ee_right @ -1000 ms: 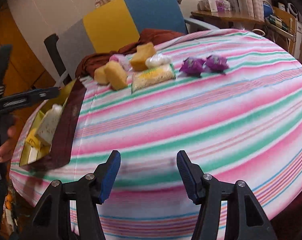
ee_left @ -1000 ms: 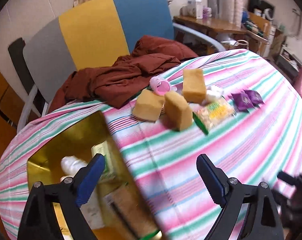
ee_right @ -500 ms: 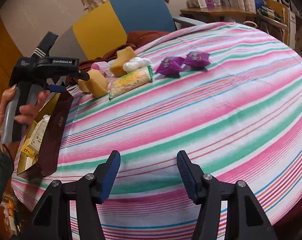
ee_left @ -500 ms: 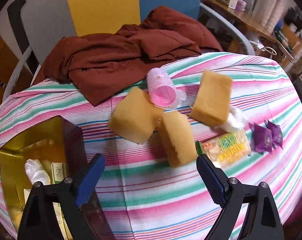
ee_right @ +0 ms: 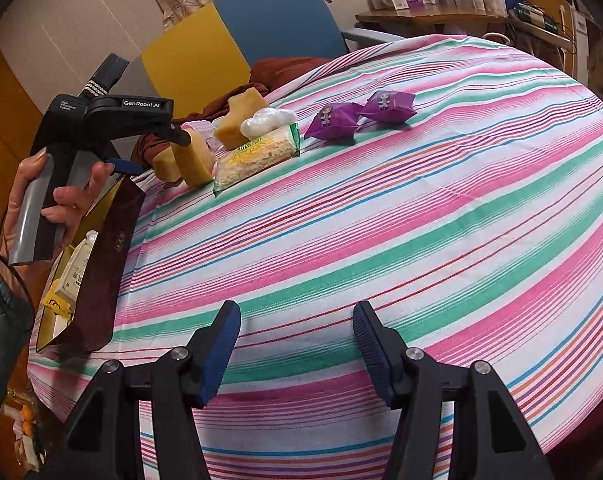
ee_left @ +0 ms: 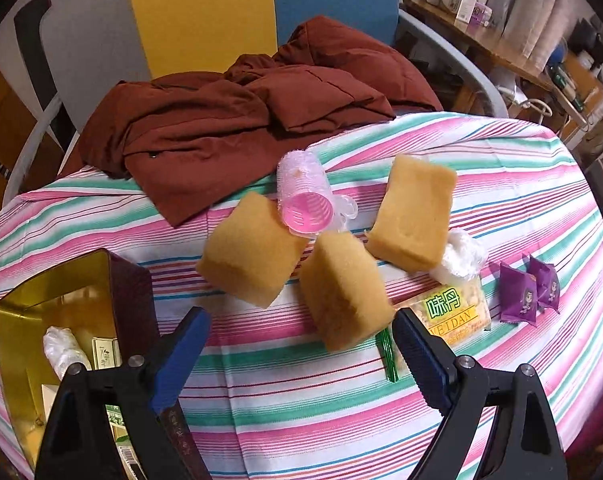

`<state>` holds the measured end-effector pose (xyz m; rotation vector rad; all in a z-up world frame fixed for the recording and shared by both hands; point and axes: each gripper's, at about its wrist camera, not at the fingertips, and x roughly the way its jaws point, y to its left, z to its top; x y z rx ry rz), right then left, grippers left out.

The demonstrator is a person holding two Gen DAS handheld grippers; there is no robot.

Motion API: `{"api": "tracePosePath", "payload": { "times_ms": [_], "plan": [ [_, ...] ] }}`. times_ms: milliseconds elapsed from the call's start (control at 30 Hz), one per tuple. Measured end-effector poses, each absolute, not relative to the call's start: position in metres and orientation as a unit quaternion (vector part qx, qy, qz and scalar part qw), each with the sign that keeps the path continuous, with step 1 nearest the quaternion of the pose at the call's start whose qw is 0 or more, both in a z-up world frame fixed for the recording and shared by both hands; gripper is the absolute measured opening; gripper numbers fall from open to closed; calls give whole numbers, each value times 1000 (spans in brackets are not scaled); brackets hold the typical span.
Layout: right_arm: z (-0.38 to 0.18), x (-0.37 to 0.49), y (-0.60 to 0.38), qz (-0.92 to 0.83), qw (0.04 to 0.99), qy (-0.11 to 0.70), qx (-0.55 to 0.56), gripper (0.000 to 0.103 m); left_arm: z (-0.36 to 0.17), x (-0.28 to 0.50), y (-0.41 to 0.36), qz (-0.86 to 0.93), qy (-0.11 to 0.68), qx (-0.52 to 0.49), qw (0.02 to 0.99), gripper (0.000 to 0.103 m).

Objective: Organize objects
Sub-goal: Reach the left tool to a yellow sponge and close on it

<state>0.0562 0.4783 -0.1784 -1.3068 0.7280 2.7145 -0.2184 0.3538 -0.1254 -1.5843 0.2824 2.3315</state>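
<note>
Left wrist: my left gripper (ee_left: 297,340) gapes wide and empty above three yellow sponge blocks (ee_left: 343,288) on the striped tablecloth (ee_left: 301,400); gold-lined tin box (ee_left: 41,304) at left, partly filled | Right wrist: my right gripper (ee_right: 295,336) half-open, empty, over bare cloth; two purple snack packets (ee_right: 333,120) well beyond.
</note>
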Motion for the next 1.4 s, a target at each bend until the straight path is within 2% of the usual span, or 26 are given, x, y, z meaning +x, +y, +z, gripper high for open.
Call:
{"api": "tracePosePath", "payload": {
  "times_ms": [500,600,667,833,967,1133,1400],
  "plan": [
    [-175,55,469,877,12,230,-422,59,-131,-224,367,810,111,-558,142,93],
    [-176,55,468,875,12,229,-426,59,-138,-227,367,805,107,-567,138,83],
    [-177,56,468,875,12,230,-426,59,-146,-229,364,798,101,-579,135,69],
    [-177,56,468,875,12,229,-426,59,-157,-230,359,790,85,-590,142,60],
    [-176,55,466,875,11,228,-427,59,-151,-225,364,793,96,-581,157,39],
    [-177,55,467,874,12,227,-429,59,-142,-214,369,813,144,-542,156,35],
    [-166,52,481,882,32,215,-418,59,-124,-183,348,832,158,-507,162,35]
  ]
}}
